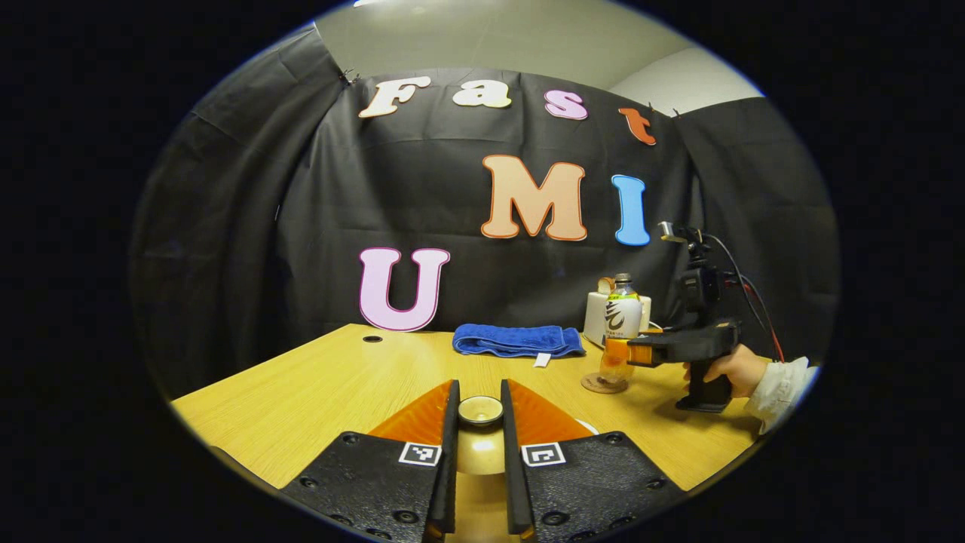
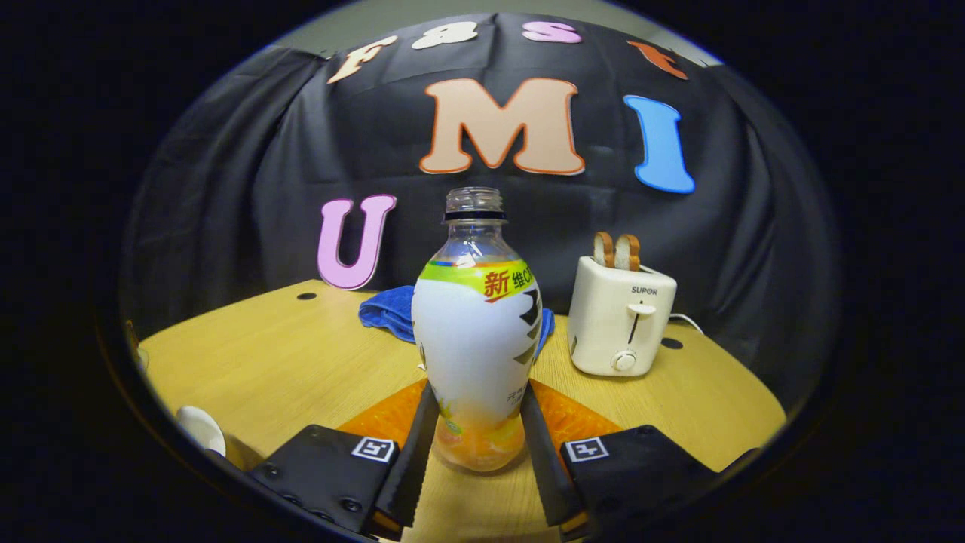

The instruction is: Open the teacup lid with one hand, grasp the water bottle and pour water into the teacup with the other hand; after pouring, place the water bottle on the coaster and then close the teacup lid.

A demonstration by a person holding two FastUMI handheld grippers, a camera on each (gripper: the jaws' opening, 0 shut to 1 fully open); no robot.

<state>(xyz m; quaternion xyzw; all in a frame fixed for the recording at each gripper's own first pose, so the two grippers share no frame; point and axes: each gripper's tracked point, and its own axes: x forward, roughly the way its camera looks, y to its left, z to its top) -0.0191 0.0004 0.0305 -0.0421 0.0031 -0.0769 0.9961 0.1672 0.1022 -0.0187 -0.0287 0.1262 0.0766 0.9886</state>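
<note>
Your right gripper [image 2: 475,452] has the bottle [image 2: 476,339] upright between its fingers, both pressing low on its body, a grip that keeps it steady. Seen from your left gripper view, the bottle [image 1: 620,332] stands on the coaster [image 1: 604,384], so it looks set down. Your left gripper [image 1: 480,422] holds the lid [image 1: 480,411] by its knob, fingers nearly closed, probably ready to go back on the teacup. A towel [image 1: 519,339] and toaster [image 2: 620,317] lie beyond on the counter [image 1: 317,392].

Looking like a staged recording booth: black cloth wall [image 2: 226,188] draping behind a wooden counter [image 2: 286,354], toaster [image 2: 620,317] and blue towel [image 1: 519,339] sitting as props.
</note>
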